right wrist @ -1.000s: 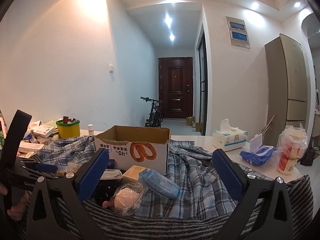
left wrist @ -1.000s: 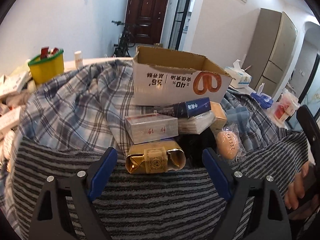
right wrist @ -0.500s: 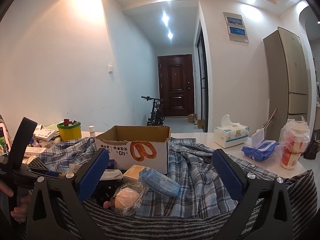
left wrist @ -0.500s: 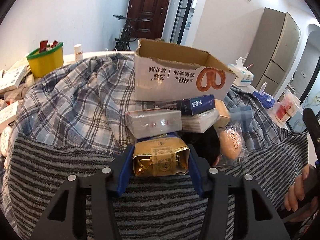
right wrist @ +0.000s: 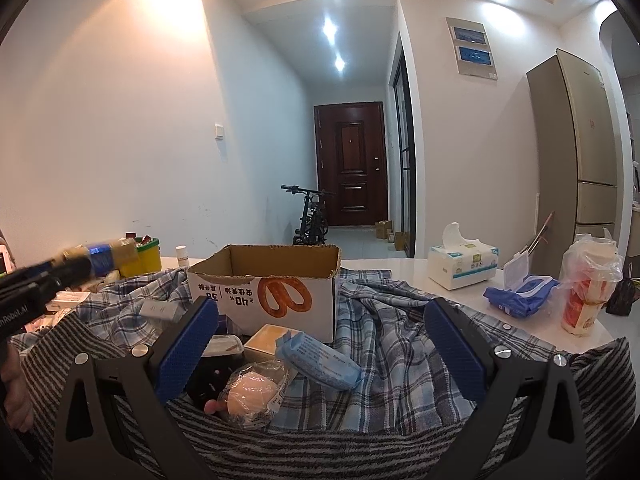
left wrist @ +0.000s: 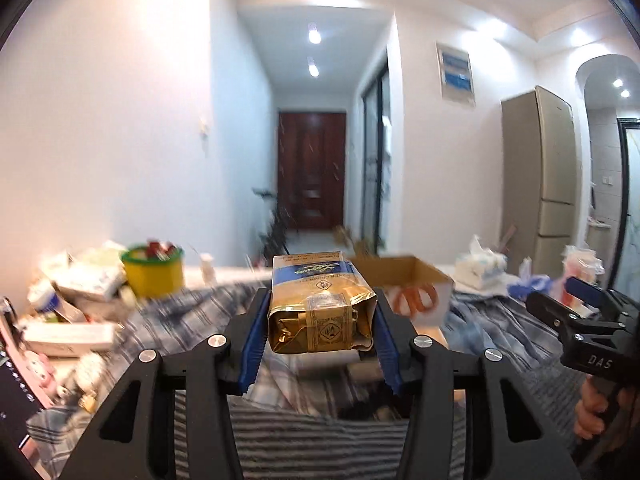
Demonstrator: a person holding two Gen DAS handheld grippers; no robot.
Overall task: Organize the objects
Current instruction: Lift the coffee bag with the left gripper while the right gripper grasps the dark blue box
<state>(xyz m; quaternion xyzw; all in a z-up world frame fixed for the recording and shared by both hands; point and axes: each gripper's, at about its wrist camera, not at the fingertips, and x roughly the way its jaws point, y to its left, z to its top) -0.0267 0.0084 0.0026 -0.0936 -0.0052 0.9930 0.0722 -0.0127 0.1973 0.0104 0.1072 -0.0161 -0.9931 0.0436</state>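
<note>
Lifted off the striped cloth since the earlier frame: gold packet (left wrist: 322, 316) now clamped between the left gripper (left wrist: 320, 334) pads, long axis pointing away along the fingers. Cardboard box (left wrist: 408, 280) lies ahead, slightly right, nearer this hand. Right gripper (right wrist: 320, 348) spread wide, holding nothing.

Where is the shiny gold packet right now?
In the left wrist view, the gold packet is gripped in the left hand-held gripper, lifted above the striped cloth, near the cardboard box.
</note>
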